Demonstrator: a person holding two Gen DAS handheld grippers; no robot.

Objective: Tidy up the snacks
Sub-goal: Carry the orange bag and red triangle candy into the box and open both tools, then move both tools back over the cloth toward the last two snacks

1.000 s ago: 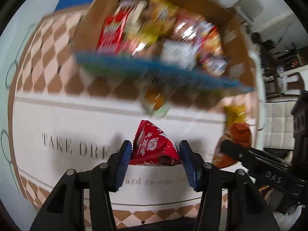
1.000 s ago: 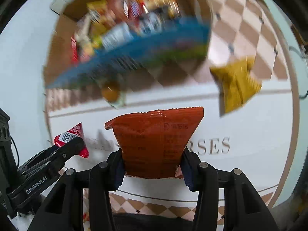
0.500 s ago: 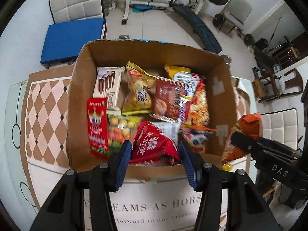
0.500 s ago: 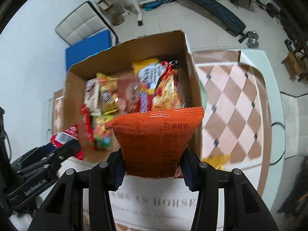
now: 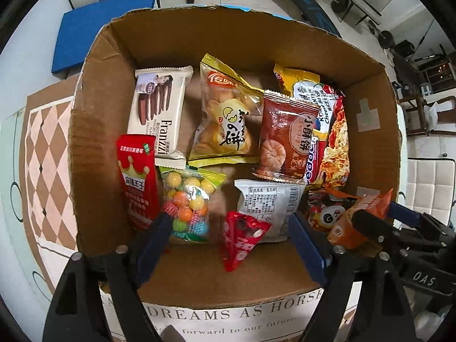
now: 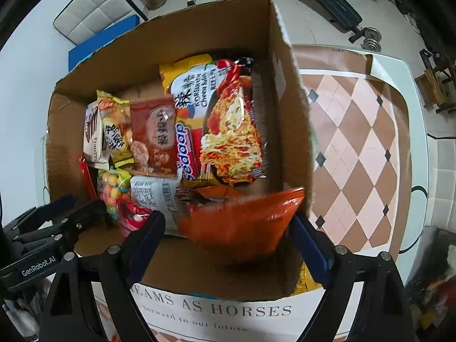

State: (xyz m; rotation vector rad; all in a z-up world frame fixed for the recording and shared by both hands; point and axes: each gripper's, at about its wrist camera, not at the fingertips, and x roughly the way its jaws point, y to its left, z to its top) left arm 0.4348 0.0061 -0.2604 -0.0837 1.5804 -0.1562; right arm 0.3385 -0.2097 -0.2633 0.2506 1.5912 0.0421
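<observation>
So the big cardboard box (image 5: 94, 131) on the patterned table mat (image 6: 356, 142) was already pretty packed when I looked over. It held a noodle packet (image 6: 228, 131) along the right wall, a white wafer pack (image 5: 159, 114), a yellow biscuit bag (image 5: 225, 119), a brown cookie packet (image 5: 287, 136), a tall red strip pack (image 5: 138, 182) by the left wall, a bag of coloured candy balls (image 5: 186, 202) and a white packet (image 5: 269, 199) lying label-up. Most of the sorting looked done to me. Both grippers hung over the near edge of the box, pointing down into it. The right gripper (image 6: 228, 228) had its jaws opening, and the orange snack bag (image 6: 242, 219) sat blurred between them, apparently dropping toward the near right corner, pads no longer pressing it as far as I could tell. The left gripper (image 5: 230, 242) was doing the same thing: jaws opening, with the small red triangular packet (image 5: 240, 239) loose between the blue pads, tipping down by the near wall. What was left? I only spotted a bit of yellow wrapper (image 6: 305, 282) poking out beyond the box's near right corner on the mat, so I figured at least that one had yet to go in. I couldn't see the rest of the table well enough to say more.
</observation>
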